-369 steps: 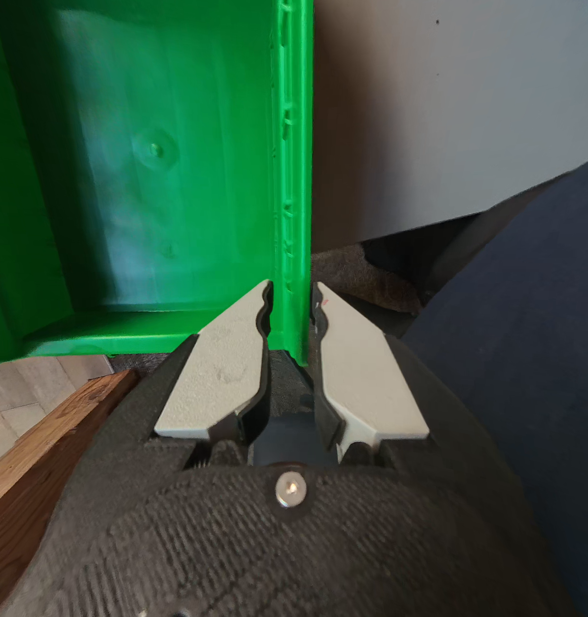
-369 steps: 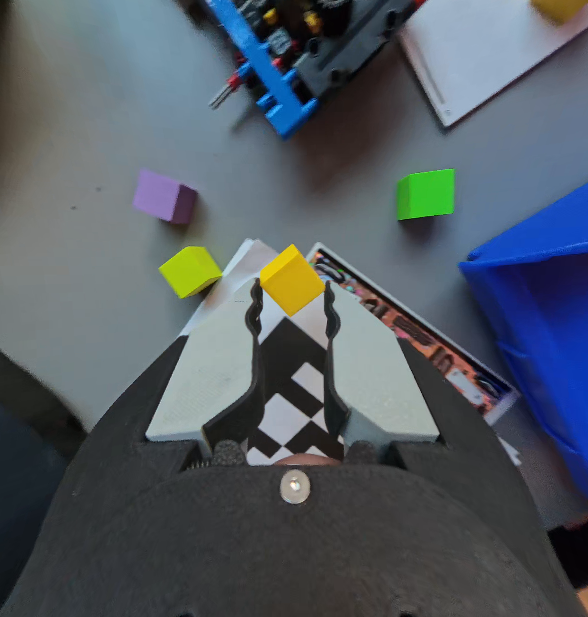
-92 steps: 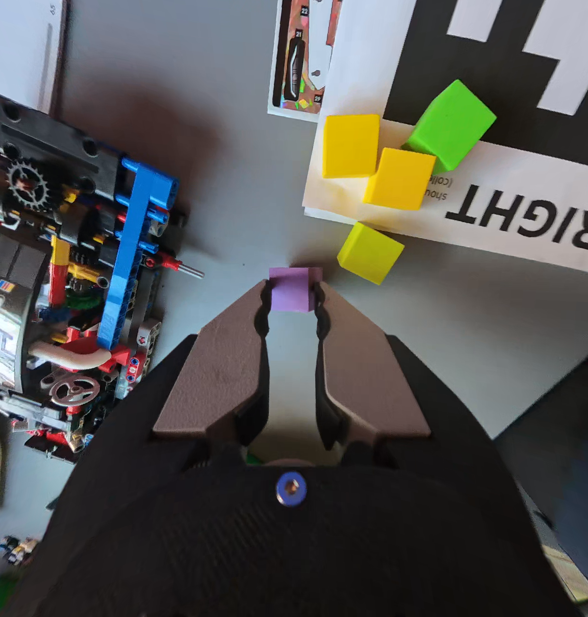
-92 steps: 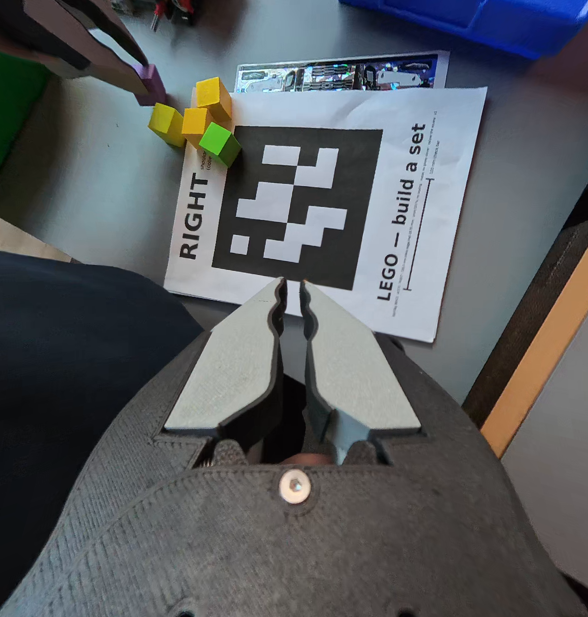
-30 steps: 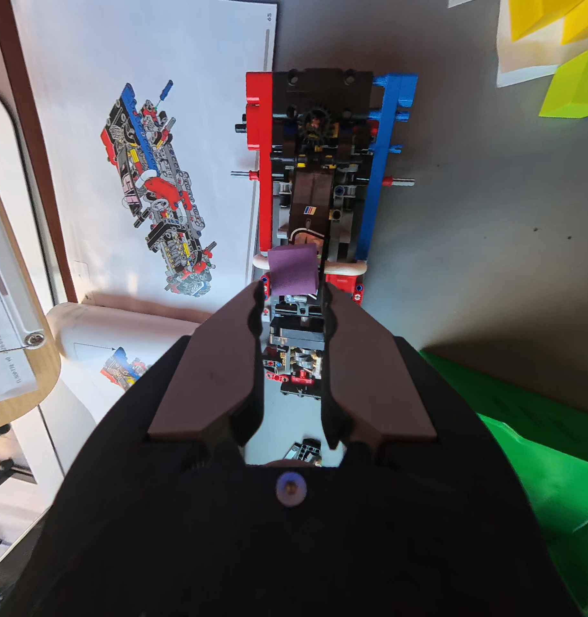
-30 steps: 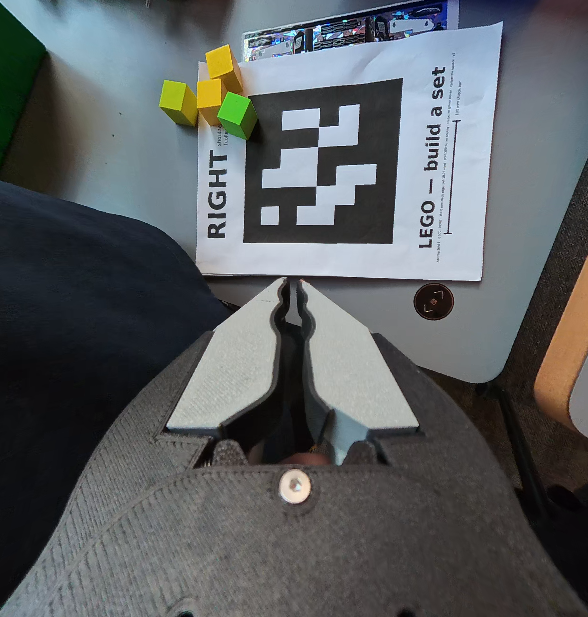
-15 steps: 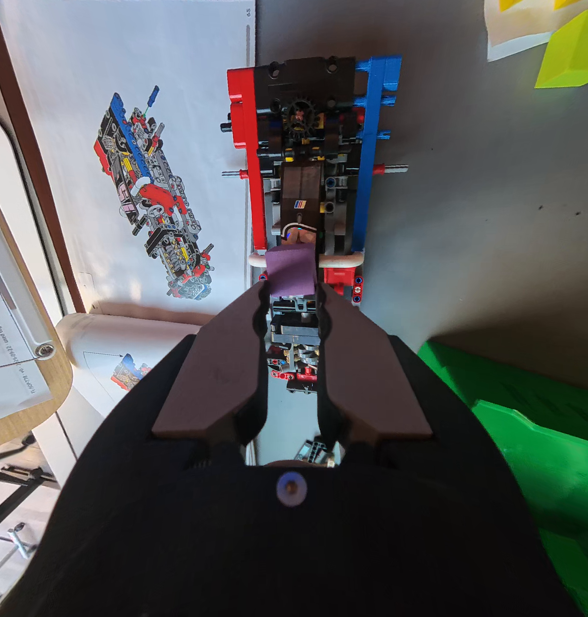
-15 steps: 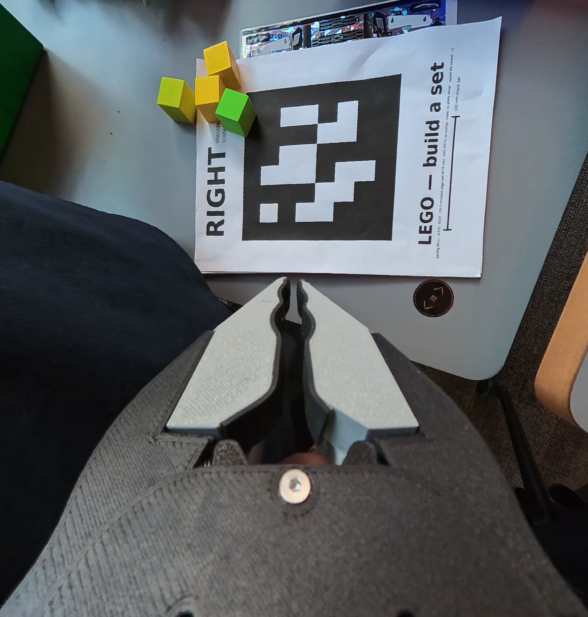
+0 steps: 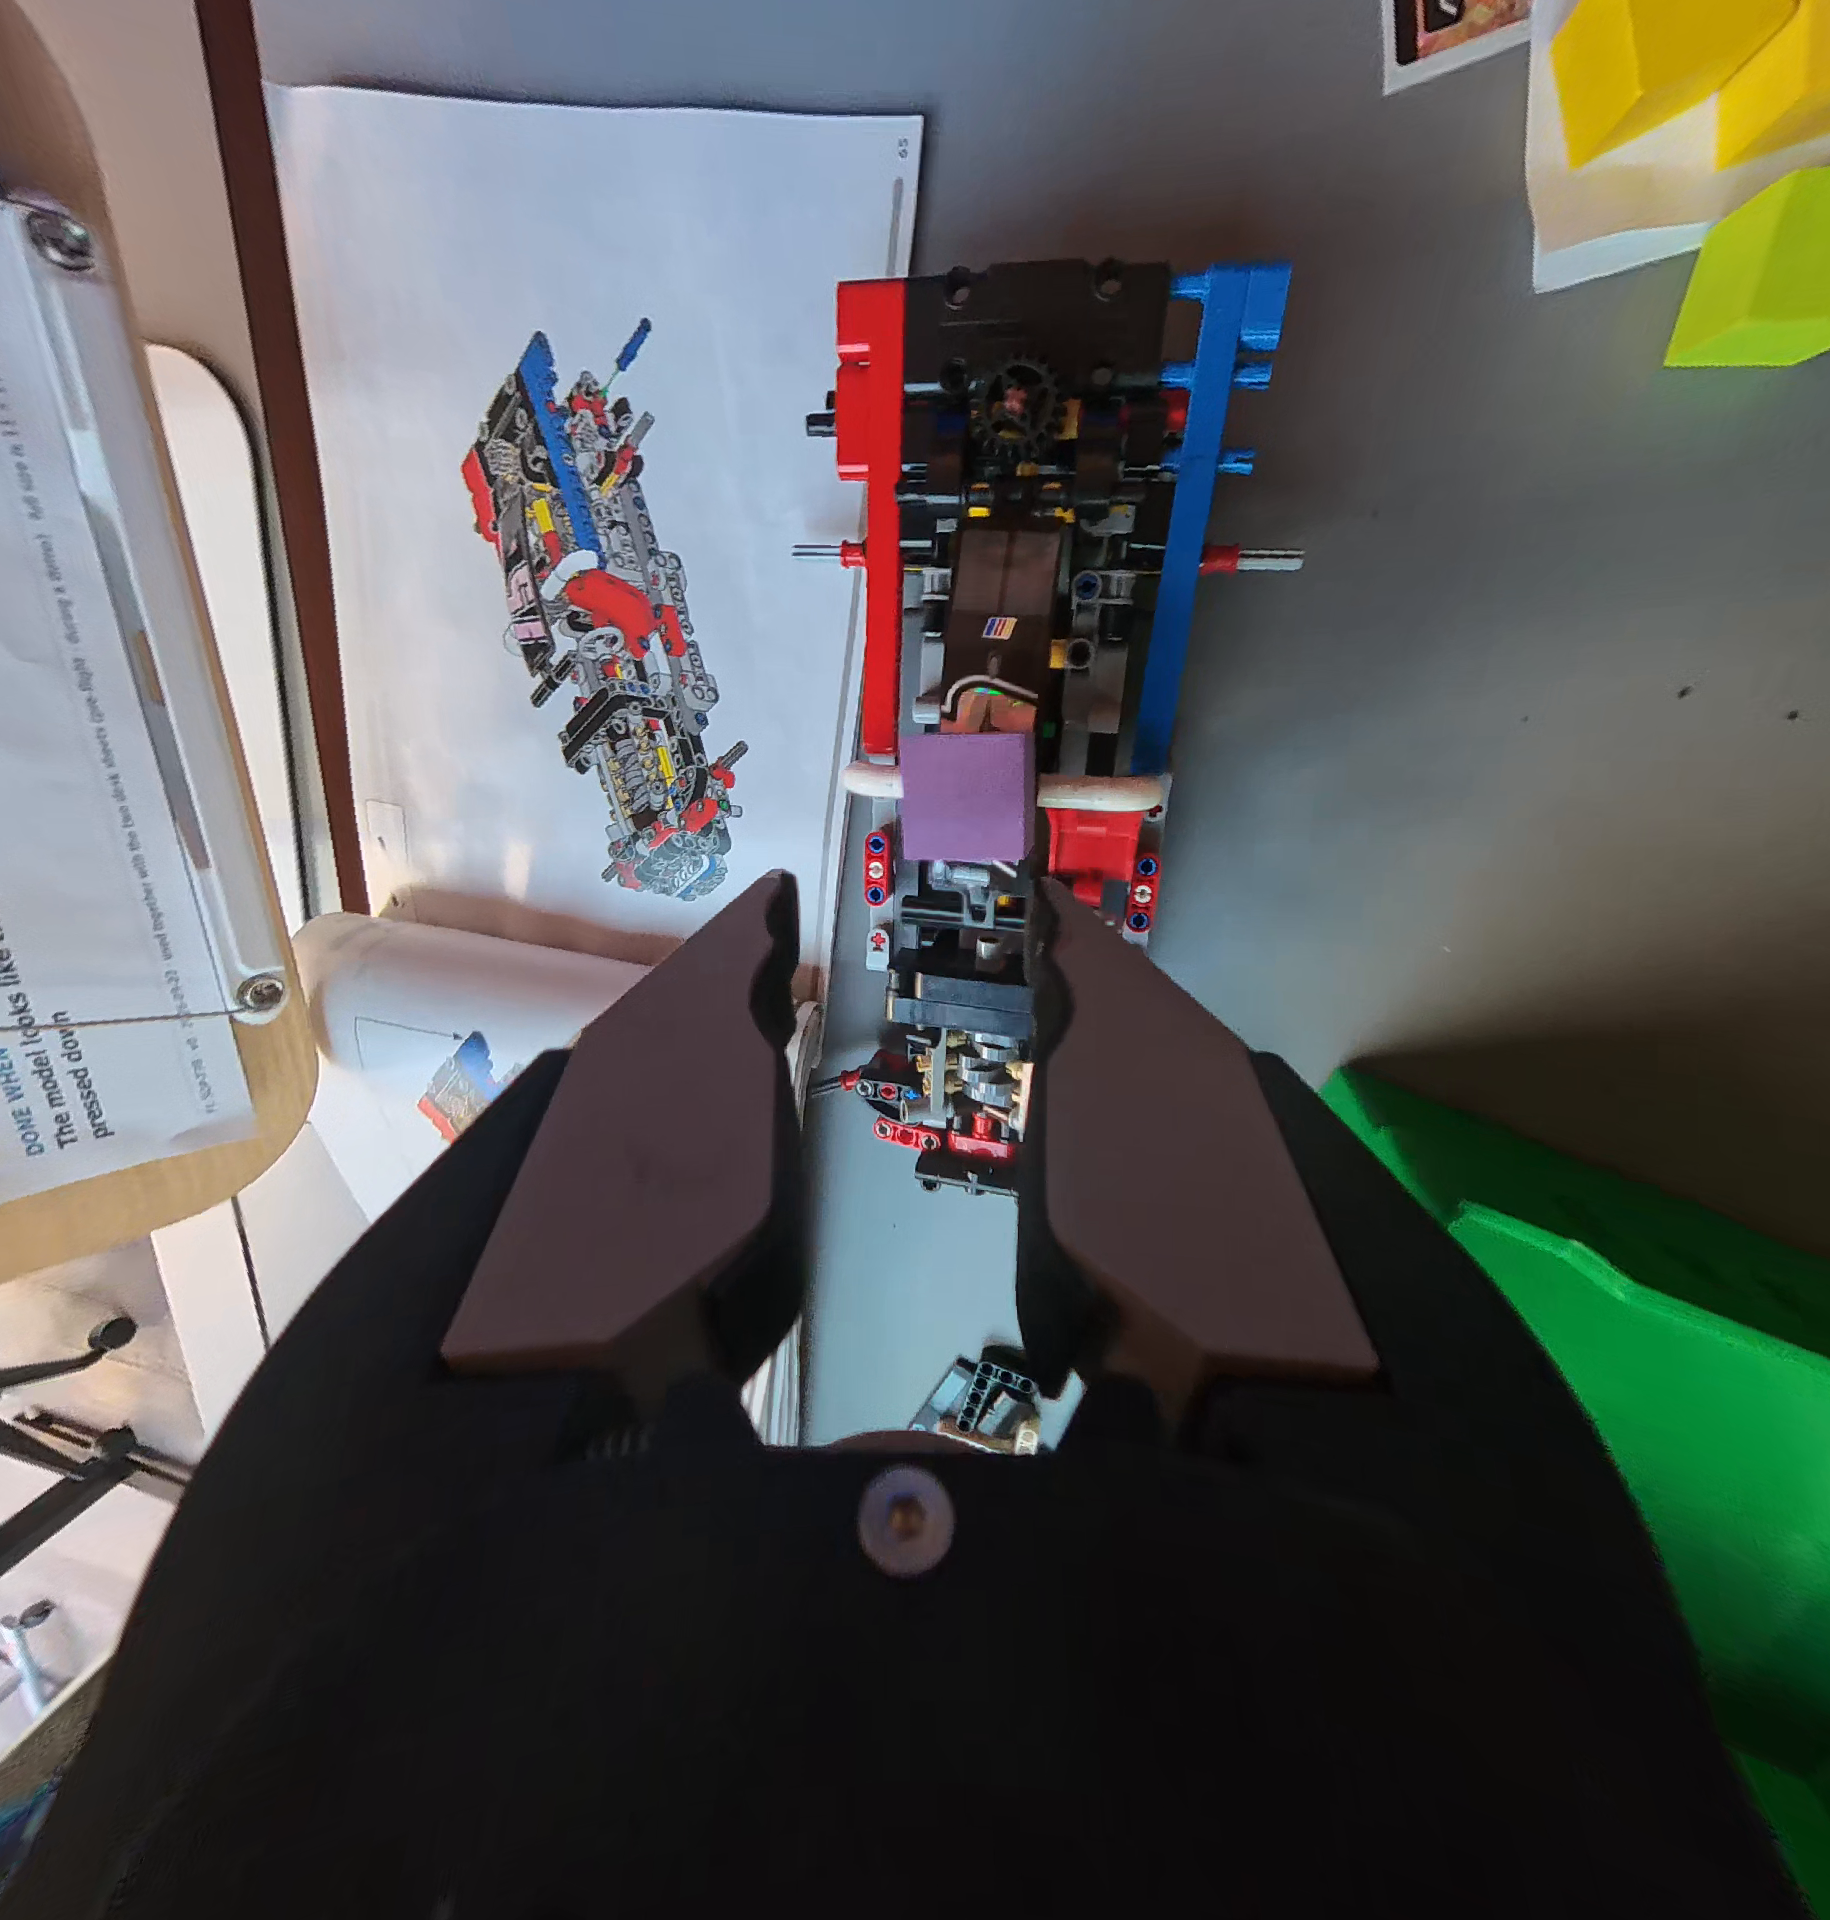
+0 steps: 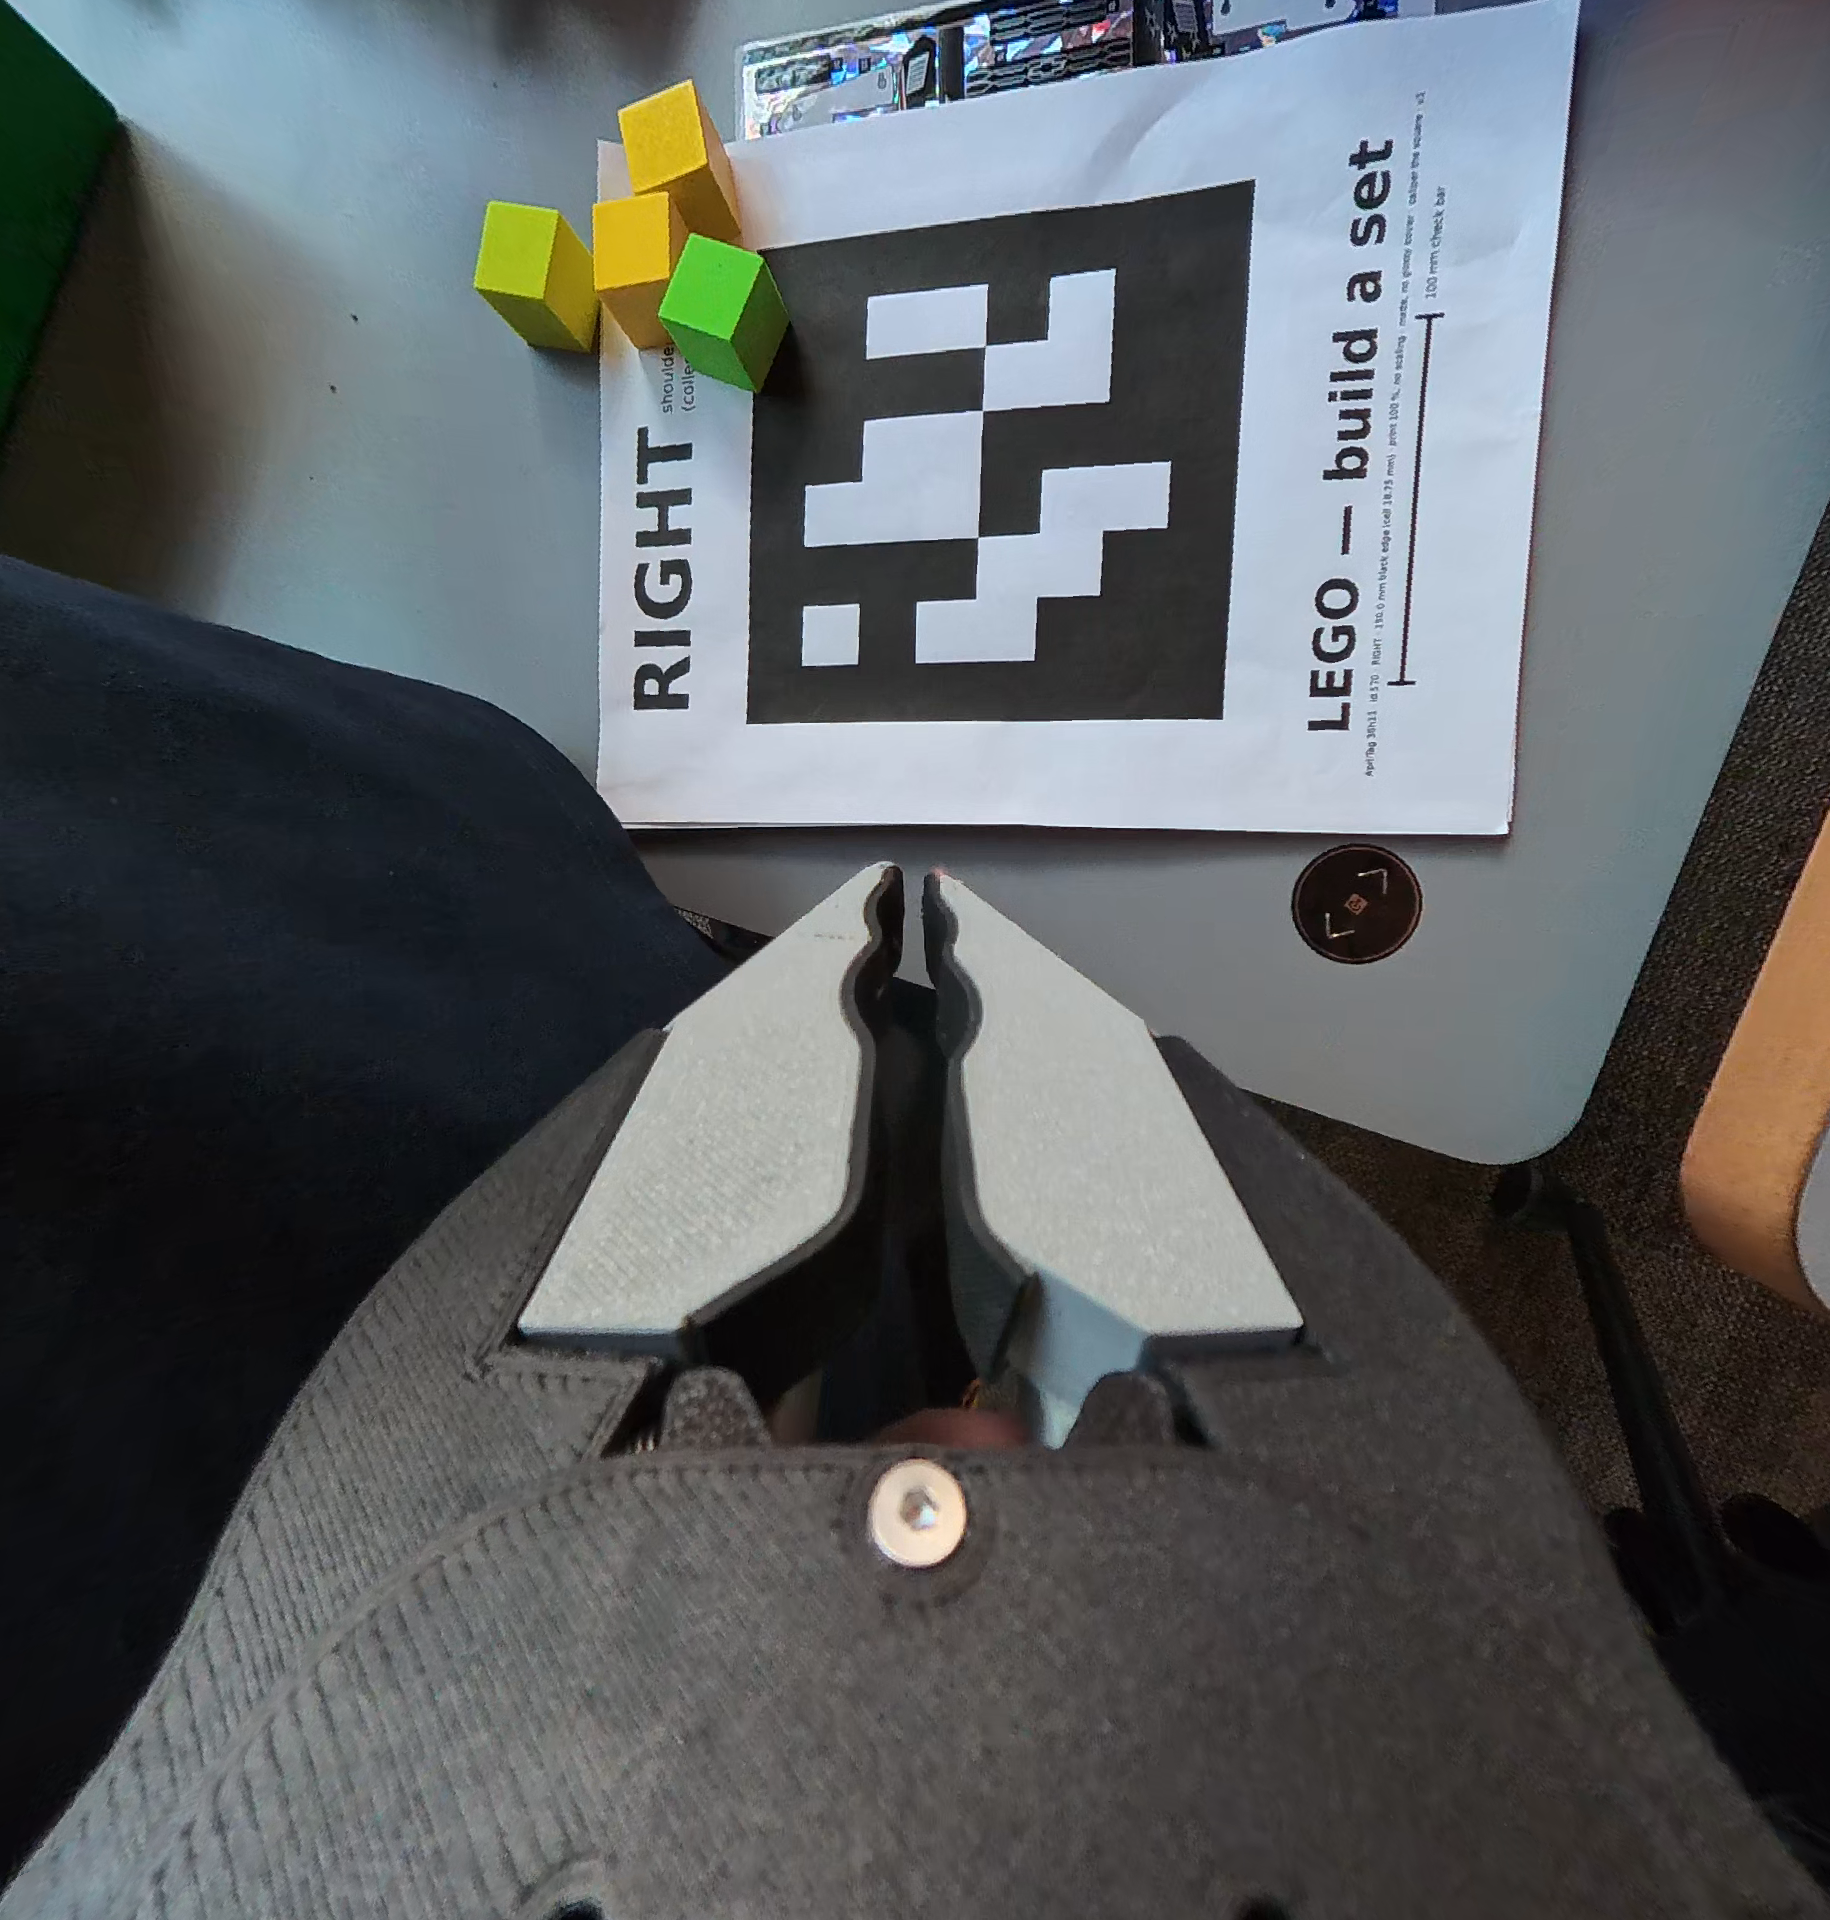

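Observation:
My left gripper is open above a brick-built vehicle model with red and blue side beams. A purple cube sits just past the fingertips, over the model's near end, with clear gaps to both pads. I cannot tell whether it rests on the model. My right gripper is shut with nothing between its pads, hovering over the table's near edge below a printed sheet. Two yellow cubes, a lime cube and a green cube cluster at the sheet's far left corner.
An instruction sheet picturing the model lies left of the model. A green bin stands at the lower right of the left wrist view, and shows in the right wrist view. Dark blue cloth covers the left. A black disc sits on the table. The tips of one gripper are about 45 cm away from the tips of the other. The green cube sits 20 cm or so from the ends of my right fingers.
My left gripper's fingers have spread apart and the purple cube has left the grasp; it now sits beyond the tips. My right gripper stayed shut and still.

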A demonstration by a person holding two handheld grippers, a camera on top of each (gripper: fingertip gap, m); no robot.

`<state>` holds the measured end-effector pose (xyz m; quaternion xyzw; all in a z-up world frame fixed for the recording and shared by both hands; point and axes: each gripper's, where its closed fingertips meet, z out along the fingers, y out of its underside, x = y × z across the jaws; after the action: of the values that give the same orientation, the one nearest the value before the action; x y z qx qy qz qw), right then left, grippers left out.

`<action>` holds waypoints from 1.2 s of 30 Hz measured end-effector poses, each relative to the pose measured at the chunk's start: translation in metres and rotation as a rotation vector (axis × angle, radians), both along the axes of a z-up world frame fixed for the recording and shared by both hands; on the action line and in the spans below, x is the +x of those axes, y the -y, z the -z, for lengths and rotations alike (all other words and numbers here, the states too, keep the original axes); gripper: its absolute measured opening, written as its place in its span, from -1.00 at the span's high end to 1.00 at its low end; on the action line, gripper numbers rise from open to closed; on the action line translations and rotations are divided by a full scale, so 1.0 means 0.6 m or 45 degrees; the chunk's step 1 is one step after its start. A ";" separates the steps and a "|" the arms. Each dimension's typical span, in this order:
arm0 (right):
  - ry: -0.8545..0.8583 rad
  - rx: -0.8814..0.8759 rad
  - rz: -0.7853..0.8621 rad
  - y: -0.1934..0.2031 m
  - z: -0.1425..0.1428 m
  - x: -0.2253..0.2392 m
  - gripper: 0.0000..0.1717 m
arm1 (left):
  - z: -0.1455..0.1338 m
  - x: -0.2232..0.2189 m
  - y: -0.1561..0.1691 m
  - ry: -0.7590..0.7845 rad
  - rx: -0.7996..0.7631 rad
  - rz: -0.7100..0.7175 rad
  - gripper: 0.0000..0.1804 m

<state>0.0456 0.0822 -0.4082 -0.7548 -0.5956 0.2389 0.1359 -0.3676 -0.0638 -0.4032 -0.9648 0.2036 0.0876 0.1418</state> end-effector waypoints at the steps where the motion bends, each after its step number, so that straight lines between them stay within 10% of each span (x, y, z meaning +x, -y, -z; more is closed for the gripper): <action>1: 0.000 0.002 -0.001 -0.001 0.000 0.001 0.98 | -0.006 0.000 0.001 0.003 0.012 -0.017 0.53; 7: -0.002 -0.010 0.016 -0.006 0.003 0.006 0.98 | -0.020 0.104 -0.010 0.151 0.084 -0.027 0.61; 14: 0.007 -0.030 -0.005 -0.007 0.009 0.006 0.99 | 0.098 0.280 -0.024 0.265 -0.051 0.111 0.50; 24: 0.008 -0.038 -0.001 -0.015 0.009 0.012 0.99 | 0.177 0.328 -0.058 0.345 -0.137 -0.016 0.50; 36: -0.009 -0.056 0.015 -0.013 0.012 0.006 0.99 | 0.084 0.274 -0.056 0.274 -0.053 0.054 0.70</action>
<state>0.0489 0.0897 -0.4153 -0.7602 -0.5854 0.2539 0.1227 -0.2031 -0.0304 -0.4538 -0.9669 0.2092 -0.0237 0.1444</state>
